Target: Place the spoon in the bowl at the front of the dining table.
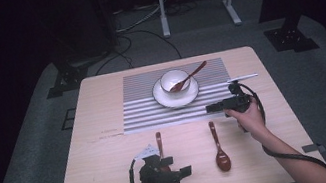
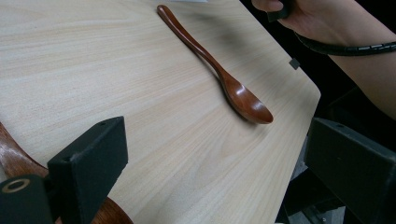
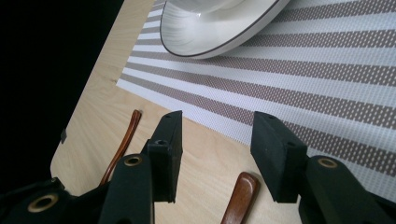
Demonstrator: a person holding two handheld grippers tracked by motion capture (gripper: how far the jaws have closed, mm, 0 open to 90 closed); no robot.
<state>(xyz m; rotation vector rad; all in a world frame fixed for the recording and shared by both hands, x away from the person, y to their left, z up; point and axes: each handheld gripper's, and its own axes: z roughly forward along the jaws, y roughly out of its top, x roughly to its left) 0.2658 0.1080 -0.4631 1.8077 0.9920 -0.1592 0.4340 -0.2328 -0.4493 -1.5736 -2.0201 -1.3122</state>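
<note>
While both grippers sit low over the wooden table (image 1: 110, 146), we see three brown wooden spoons. One spoon in the bowl (image 1: 188, 78) leans on the rim of a white bowl (image 1: 173, 80), which stands on a white plate (image 1: 167, 98) on a striped placemat (image 1: 139, 111) at the far middle of the table.

Second, the middle spoon (image 1: 218, 146) lies flat on bare wood near the front, bowl end toward the person, handle toward the mat. Our right gripper (image 1: 215, 107) hangs over the mat's near edge, jaws spread wide, nothing between them; in the right gripper view that spoon's handle tip (image 3: 240, 196) lies on the wood below the gap, not touched.

Third, the left spoon (image 1: 160, 145) lies left of the middle one, handle toward the mat, bowl end hidden under our left gripper (image 1: 174, 166). Left jaws also stand wide apart, gripping nothing; in the left gripper view brown wood (image 2: 14, 158) shows beside one jaw, contact unclear. Middle spoon (image 2: 219, 70) lies well beyond.
</note>
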